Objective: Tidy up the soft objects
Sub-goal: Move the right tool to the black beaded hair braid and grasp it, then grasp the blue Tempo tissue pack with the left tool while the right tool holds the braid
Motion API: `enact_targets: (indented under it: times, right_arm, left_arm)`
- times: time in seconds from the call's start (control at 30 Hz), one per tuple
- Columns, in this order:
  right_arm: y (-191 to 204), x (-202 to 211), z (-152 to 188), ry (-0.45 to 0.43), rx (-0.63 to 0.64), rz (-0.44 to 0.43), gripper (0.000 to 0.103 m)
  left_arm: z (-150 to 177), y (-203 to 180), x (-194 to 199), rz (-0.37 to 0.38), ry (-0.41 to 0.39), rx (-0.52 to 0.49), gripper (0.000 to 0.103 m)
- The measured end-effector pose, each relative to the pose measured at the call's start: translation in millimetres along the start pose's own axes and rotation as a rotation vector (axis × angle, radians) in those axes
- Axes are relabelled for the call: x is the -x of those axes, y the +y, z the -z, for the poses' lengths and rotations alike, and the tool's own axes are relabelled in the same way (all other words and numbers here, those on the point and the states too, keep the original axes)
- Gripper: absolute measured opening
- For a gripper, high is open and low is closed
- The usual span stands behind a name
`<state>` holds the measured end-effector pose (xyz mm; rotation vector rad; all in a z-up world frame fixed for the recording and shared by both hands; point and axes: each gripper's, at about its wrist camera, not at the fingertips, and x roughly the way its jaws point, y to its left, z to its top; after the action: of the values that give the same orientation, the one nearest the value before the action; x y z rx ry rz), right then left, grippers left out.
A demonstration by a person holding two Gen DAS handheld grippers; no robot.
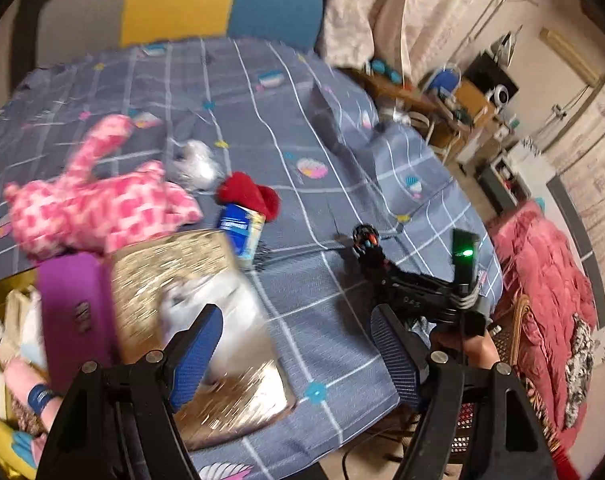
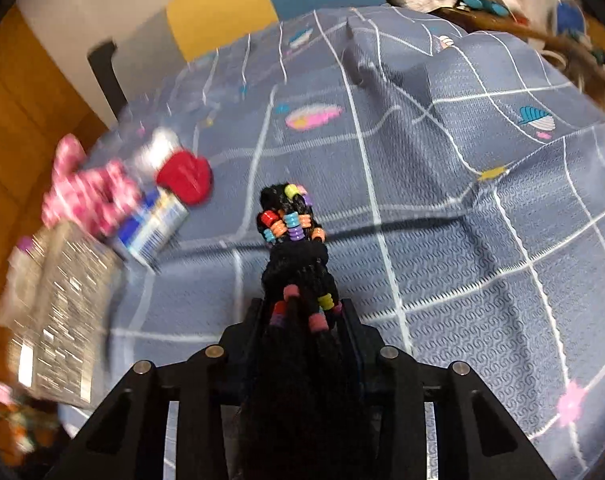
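Two views cover a bed (image 1: pixel 286 128) spread with a blue-grey checked sheet.

From the left wrist, the left claw (image 1: pixel 298 356) stands wide apart with nothing between its blue pads (image 1: pixel 196 354). Under its left finger lies a shiny gold box (image 1: pixel 174 272), blurred, with a purple lid or panel (image 1: pixel 72 296) beside it. Beyond the box lie a pink checked plush toy (image 1: pixel 98 208), a blue-and-white can (image 1: pixel 240 232), a red plush piece (image 1: pixel 248 196) touching the can's far end, and a silvery crumpled thing (image 1: pixel 196 164). To the right, the right claw (image 1: pixel 366 240) is seen from the side, carrying a dark beaded object (image 1: pixel 365 237) at its tip, with the person's hand (image 1: pixel 476 350) on the handle.

From the right wrist, the right claw (image 2: pixel 302 312) is clamped on a black braided piece with coloured beads (image 2: pixel 294 232), which sticks out ahead of the fingers, above the sheet. The plush toy (image 2: pixel 90 192), can (image 2: pixel 152 232), red piece (image 2: pixel 184 178) and gold box (image 2: pixel 58 320) sit to the left, smeared by blur.
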<state>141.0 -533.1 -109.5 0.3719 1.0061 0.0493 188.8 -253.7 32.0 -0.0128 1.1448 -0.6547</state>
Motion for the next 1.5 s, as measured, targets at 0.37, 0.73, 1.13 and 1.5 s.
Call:
enact_targets:
  times: [0.37,0.73,1.13,1.5]
  right_arm:
    - [0,39,-19,-0.136,-0.061,-0.120,0.030]
    - [-7,7,-15,0.003,-0.092,-0.030,0.033]
    - [2,-20,-11,0.062,-0.050,0.012,0.034]
    - [-8,-1,-18,-0.003,-0.118,-0.037,0.032]
  left_arm:
    - [-70,-13,-103,-0.118,0.205,0.077,0.079]
    - [-93,2,-173,-0.372,0.316,0.034,0.079]
    - [-87,33,-230,-0.486,0.506,0.007,0.079]
    - [-85,36,-223,-0.438,0.468,0.015,0.055]
